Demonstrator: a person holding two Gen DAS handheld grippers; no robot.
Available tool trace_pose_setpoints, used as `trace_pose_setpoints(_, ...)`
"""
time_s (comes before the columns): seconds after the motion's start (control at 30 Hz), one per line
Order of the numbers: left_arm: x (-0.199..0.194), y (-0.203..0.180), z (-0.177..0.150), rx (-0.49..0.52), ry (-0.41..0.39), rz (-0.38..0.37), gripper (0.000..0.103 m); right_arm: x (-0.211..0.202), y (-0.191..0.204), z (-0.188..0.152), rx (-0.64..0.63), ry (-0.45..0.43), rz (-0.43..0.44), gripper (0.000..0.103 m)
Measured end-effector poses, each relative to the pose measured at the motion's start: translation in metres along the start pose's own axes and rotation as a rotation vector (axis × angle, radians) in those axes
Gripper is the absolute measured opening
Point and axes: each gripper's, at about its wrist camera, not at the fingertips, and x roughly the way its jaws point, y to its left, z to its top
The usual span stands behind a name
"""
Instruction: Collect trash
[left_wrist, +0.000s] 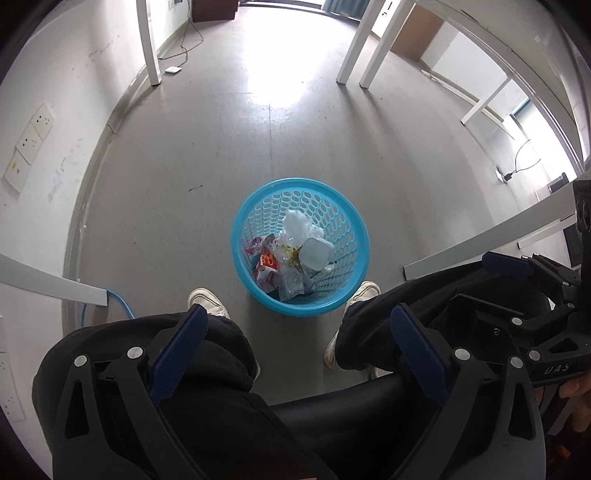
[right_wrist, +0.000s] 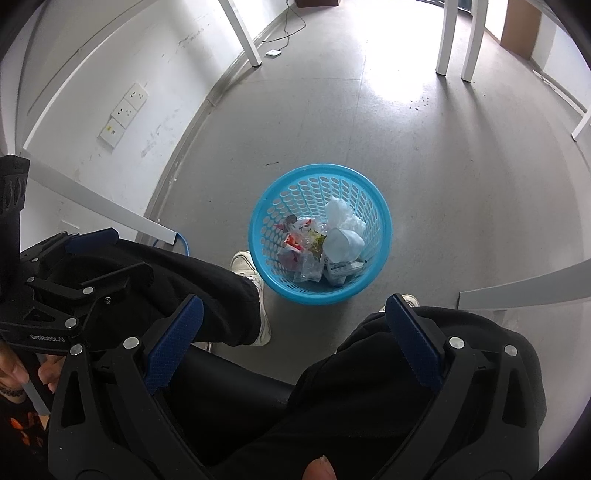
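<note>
Holding left gripper (left_wrist: 299, 332) and right gripper (right_wrist: 295, 321) spread, empty, above my knees. Trash (left_wrist: 291, 254) lies inside blue basket (left_wrist: 240, 221), floor, between feet. I'd descend vertically, clearing rim.

Both wrists overlook the same basket (left_wrist: 300, 246)

Bright daylight enters from the top of both frames, glaring white off the grey vinyl floor (left_wrist: 288, 85) — detail there is washed out. Fisheye curvature bends edges; corners darken to black.
</note>
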Motion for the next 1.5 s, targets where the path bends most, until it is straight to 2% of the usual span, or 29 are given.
trace_pose_setpoints(1.5, 0.009, -0.013, -0.006, 0.017, 0.021, 0.023, 0.097, 0.006, -0.002, -0.004, -0.006, 0.012, 0.006, 0.094)
